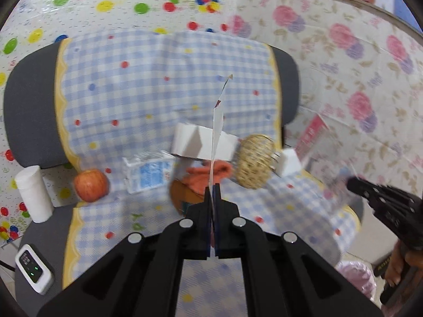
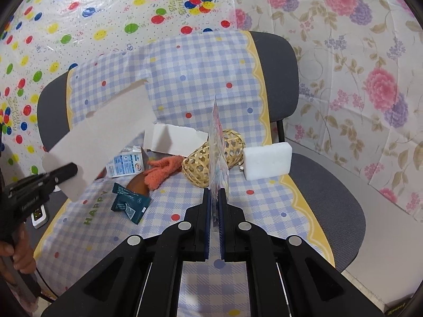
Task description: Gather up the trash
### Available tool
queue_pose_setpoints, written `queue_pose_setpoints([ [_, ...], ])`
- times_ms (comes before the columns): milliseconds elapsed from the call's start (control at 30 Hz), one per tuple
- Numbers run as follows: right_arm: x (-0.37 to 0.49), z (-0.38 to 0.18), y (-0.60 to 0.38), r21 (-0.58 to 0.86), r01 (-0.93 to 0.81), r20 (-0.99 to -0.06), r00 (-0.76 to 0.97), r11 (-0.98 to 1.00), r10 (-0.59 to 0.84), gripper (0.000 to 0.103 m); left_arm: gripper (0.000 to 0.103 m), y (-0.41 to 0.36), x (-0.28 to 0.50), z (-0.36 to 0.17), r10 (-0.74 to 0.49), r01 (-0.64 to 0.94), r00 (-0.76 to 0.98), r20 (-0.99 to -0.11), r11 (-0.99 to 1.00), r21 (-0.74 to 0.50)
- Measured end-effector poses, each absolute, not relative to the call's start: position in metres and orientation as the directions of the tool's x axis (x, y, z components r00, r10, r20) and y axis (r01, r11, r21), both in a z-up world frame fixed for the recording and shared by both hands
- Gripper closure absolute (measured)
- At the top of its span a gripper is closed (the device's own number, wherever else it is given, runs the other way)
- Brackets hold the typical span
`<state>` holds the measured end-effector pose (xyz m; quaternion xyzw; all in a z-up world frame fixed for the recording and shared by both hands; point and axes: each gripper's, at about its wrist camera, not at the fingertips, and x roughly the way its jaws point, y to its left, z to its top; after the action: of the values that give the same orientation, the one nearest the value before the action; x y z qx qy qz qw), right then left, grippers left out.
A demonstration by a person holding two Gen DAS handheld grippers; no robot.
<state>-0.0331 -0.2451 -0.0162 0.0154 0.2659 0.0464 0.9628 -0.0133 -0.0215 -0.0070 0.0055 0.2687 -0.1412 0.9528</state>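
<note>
We see the left gripper with its jaws pressed together on a sheet of white paper, pinched at its lower end; edge-on in the left wrist view, it shows as a broad flat sheet raised above the chair in the right wrist view. The right gripper pinches a thin printed wrapper that stands upright between its 2 fingers. Beyond both lies a checked cloth draped over a grey chair. On the cloth we find a dark green packet, a small carton, an orange cloth, a woven basket on its side and a white foam block just beside it. An apple sits at the cloth's left edge.
</note>
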Motion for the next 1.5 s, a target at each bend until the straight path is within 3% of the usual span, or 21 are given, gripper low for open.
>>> queue_pose_setpoints([
  [500,-0.108,-0.017,-0.282,0.065,0.052,-0.517,0.856,0.997,-0.011,0.097,0.103,-0.084,-0.072,-0.027,-0.460,0.491,0.705,-0.540,0.866,-0.097],
  [867,-0.203,-0.028,-0.330,0.055,0.275,-0.550,0.811,0.960,-0.201,0.097,0.103,-0.150,-0.127,-0.048,-0.631,0.724,0.533,-0.564,0.685,-0.081],
  [1200,-0.264,-0.052,-0.365,0.066,0.426,-0.603,0.737,0.902,-0.304,0.096,0.103,-0.204,-0.154,-0.078,-0.671,0.828,0.370,-0.642,0.552,-0.100],
  [1500,-0.276,-0.081,-0.389,0.108,0.489,-0.663,0.684,0.865,-0.304,0.096,0.103,-0.243,-0.161,-0.096,-0.665,0.853,0.297,-0.685,0.507,-0.123],
])
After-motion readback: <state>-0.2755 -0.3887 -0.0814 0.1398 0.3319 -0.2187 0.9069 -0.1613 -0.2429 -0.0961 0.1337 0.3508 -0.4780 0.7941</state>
